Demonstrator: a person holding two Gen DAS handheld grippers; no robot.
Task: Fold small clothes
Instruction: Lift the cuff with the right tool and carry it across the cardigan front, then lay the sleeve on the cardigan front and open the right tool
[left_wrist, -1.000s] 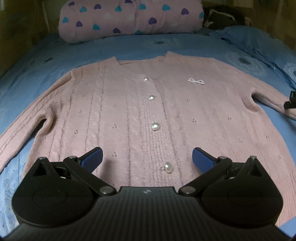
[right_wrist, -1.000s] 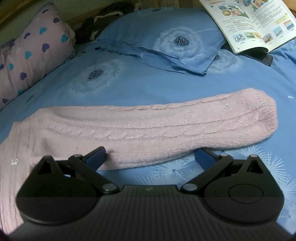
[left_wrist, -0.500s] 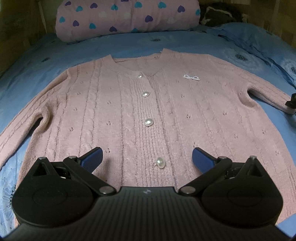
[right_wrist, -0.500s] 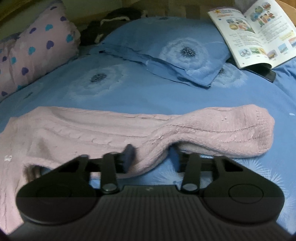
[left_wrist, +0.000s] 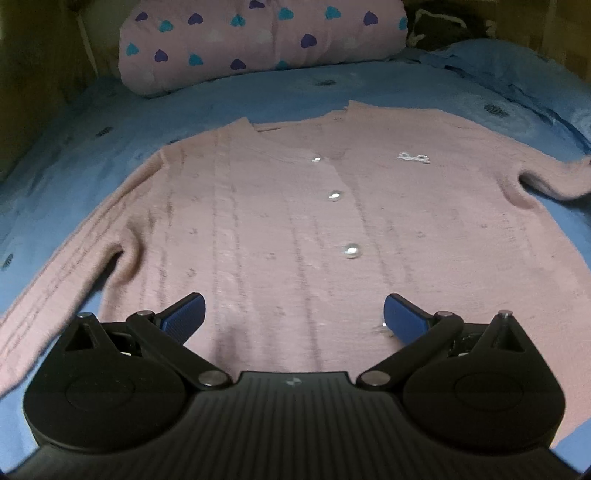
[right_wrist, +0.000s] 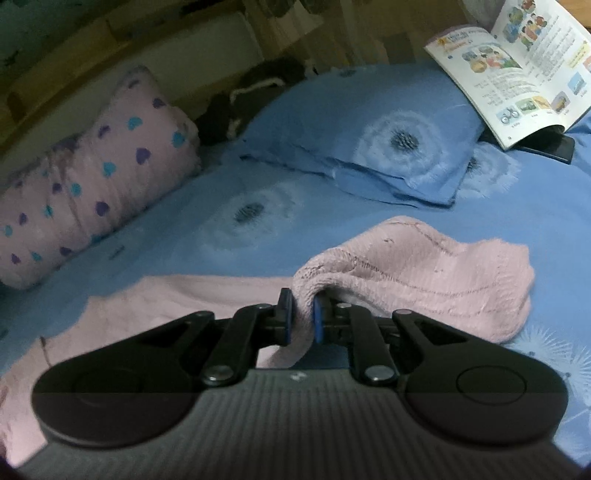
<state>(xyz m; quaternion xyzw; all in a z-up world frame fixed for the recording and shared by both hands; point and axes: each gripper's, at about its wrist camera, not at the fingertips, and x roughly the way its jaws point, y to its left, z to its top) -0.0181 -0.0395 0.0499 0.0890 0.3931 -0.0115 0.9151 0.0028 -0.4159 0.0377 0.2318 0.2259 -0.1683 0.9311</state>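
**Right gripper pinches the cardigan sleeve; left gripper hangs open over the hem**

A pink cardigan (left_wrist: 280, 221) lies face up and buttoned on the blue bedsheet (left_wrist: 74, 155), collar toward the far pillow. The left gripper (left_wrist: 293, 314) hangs above the lower front with its jaws spread wide and nothing between them; one pearl button (left_wrist: 382, 328) sits just beside its right finger.

The right gripper (right_wrist: 302, 317) has just closed, and its blue pads now press on a bunched fold of the sleeve (right_wrist: 413, 273), which humps up off the sheet, the cuff end drooping to the right.

Around the cardigan: a pink pillow with hearts (right_wrist: 92, 184) at the head of the bed, a blue pillowcase (right_wrist: 369, 147) beyond the sleeve, an open picture book (right_wrist: 524, 62) propped at the far right with a dark flat object under it, and dark clothing (right_wrist: 251, 96) by the headboard. None of these touch the cardigan.
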